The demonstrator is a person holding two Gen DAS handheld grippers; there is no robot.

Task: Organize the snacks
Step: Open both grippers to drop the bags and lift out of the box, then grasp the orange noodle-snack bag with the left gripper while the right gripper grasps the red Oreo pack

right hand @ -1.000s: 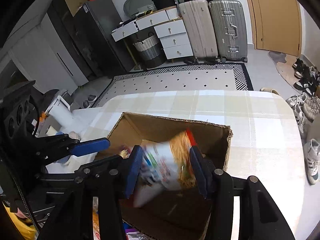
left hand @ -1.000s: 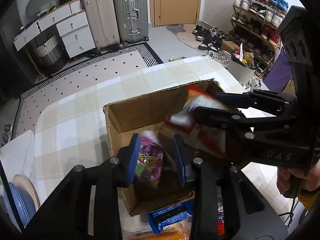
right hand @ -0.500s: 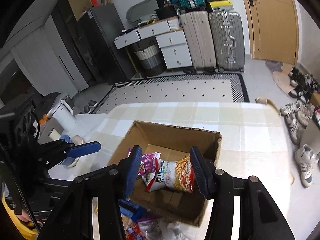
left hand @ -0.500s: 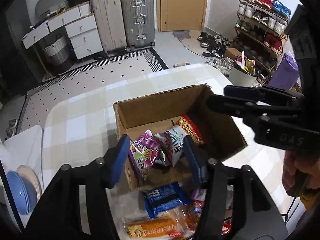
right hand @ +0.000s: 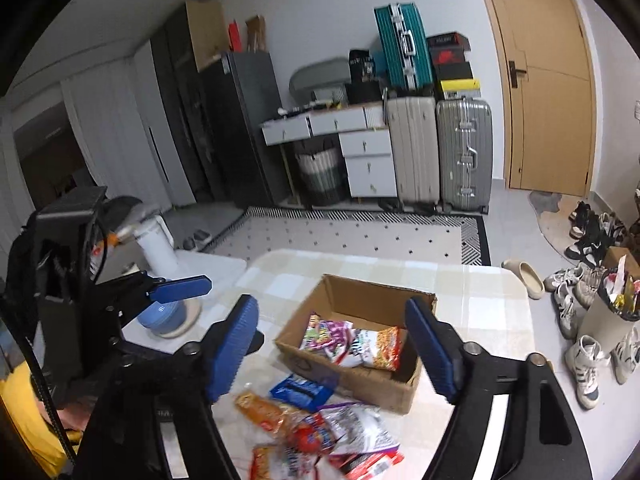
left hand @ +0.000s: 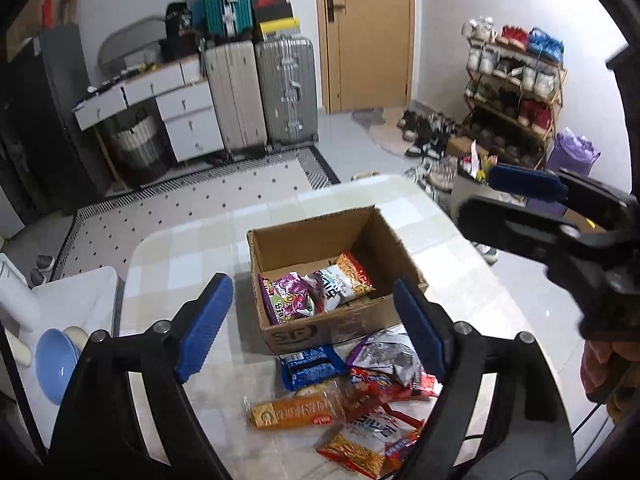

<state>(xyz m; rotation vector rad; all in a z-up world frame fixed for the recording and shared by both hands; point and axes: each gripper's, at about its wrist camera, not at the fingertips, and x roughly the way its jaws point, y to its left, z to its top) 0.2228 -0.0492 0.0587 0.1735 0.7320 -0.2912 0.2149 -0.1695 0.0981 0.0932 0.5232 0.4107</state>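
Suitcases (left hand: 260,92) and a wooden door (left hand: 364,32) back the left wrist view, where a checked tablecloth (left hand: 188,264) covers the table. On it stands an open cardboard box (left hand: 328,280) holding a purple snack bag (left hand: 290,298) and a white-and-orange noodle-snack bag (left hand: 346,278), lying side by side against its near wall. Just in front of the box lies a loose heap: a blue packet (left hand: 308,366), an orange biscuit pack (left hand: 296,410) and a silvery bag (left hand: 386,354). The left gripper (left hand: 316,320) hangs above them, its jaws wide and opening, with nothing between them.

From the right wrist view, the same box (right hand: 356,344) sits mid-table, both bags inside, the heap (right hand: 316,436) blurred below. The right gripper (right hand: 340,348) is likewise opening, empty. A blue bowl (right hand: 164,316) rests at the left.
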